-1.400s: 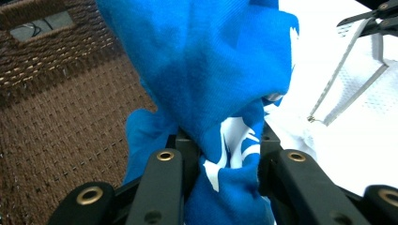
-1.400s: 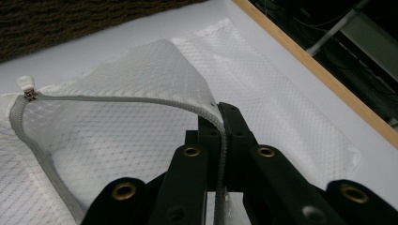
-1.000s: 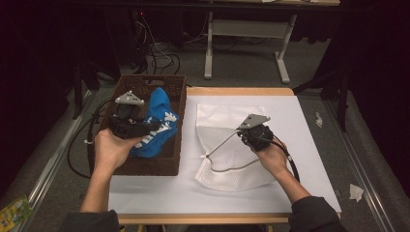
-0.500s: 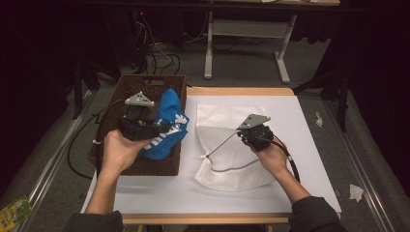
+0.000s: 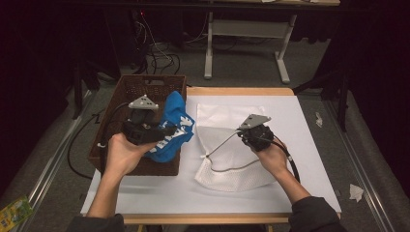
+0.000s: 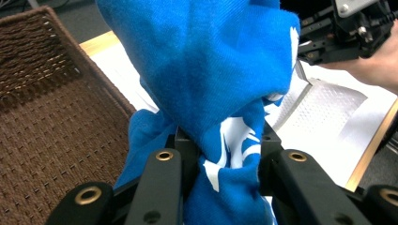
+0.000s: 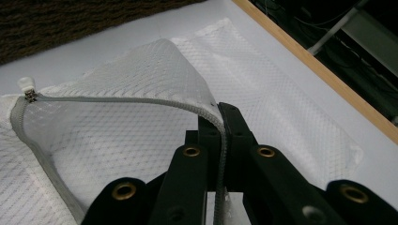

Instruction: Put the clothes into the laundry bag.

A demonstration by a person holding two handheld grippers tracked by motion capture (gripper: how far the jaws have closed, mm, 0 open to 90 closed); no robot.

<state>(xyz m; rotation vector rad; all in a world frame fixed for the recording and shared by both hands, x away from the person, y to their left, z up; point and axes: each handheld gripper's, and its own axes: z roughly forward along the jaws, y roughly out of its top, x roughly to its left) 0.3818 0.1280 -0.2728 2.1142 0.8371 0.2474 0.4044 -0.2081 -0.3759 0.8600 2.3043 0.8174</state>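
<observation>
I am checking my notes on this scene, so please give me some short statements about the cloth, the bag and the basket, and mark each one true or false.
1. The left claw is shut on the blue cloth. True.
2. The blue cloth lies flat inside the mesh bag. False: it hangs bunched from the left claw, above the edge of the brown basket.
3. The right claw pinches the mesh bag at its grey zipper edge and holds that edge up. True.
4. The zipper is fully closed. False: the mouth of the bag gapes open under the lifted edge.
5. The basket stands at the right side of the table. False: it is at the left, beside the white sheet.
</observation>
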